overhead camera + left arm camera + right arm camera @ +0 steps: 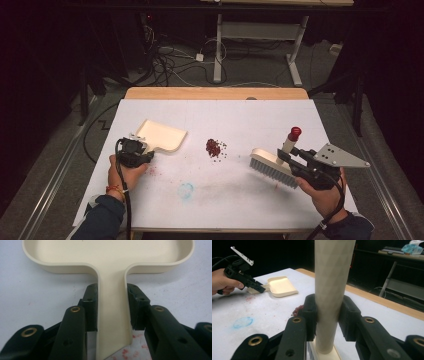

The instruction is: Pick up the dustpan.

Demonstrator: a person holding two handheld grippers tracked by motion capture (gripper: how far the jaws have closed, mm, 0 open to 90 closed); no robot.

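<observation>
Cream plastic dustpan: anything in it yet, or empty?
Empty. The cream plastic dustpan shows a bare tray; the small red beads lie apart on the table.

No text, label, brand, number or sign can be read on anything here. The cream plastic dustpan (110,262) with its flat handle is plain, with no moulded mark that shows. The cream cylindrical handle of the brush (332,290) carries only a faint faceted texture and no lettering. The white sheet covering the table (250,120) bears a blue smudge (185,190) and pinkish stains (155,171), but neither forms a letter or figure. The black jaw links show only brass rivets and screw holes.
</observation>
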